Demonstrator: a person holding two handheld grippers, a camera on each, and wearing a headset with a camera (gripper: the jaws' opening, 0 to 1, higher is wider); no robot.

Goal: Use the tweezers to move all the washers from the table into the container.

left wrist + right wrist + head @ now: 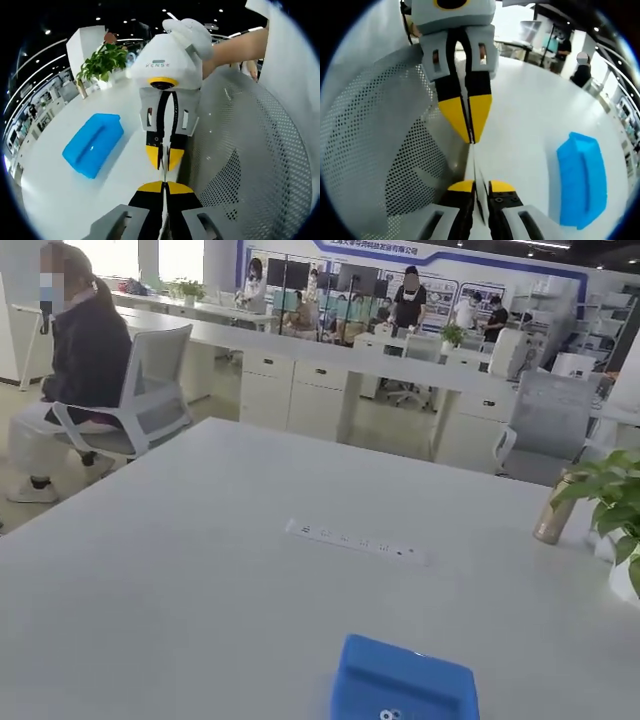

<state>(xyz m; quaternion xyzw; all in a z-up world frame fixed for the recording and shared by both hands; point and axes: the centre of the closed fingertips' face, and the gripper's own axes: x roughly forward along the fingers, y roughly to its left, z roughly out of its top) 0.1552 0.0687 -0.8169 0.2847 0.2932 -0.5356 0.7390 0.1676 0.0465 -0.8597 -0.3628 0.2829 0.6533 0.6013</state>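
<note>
- The tweezers (475,180) show as a thin pale strip between the jaws of the right gripper (480,186). The jaws are closed narrowly on it, and it tapers away from them.
- Its point meets the yellow tips of the left gripper (470,134), which faces the right gripper tip to tip. The left jaws are pressed together. I cannot tell whether they pinch the point.
- In the left gripper view the left gripper (164,186) rises from below and the right gripper (163,161) comes down to it. A white-gloved hand (192,32) holds the right gripper.
- The blue container (400,680) sits on the white bench (200,590) near its front edge. It is apart from both grippers (94,144) (582,180).
- Small pale specks (390,715) lie inside it, too small to identify.
- A perforated chair back (250,165) stands just beside the grippers.
- Farther along the bench are a socket strip (355,540), a gold bottle (553,510) and a potted plant (610,500).
- A person sits on an office chair (150,390) beyond the bench.
</note>
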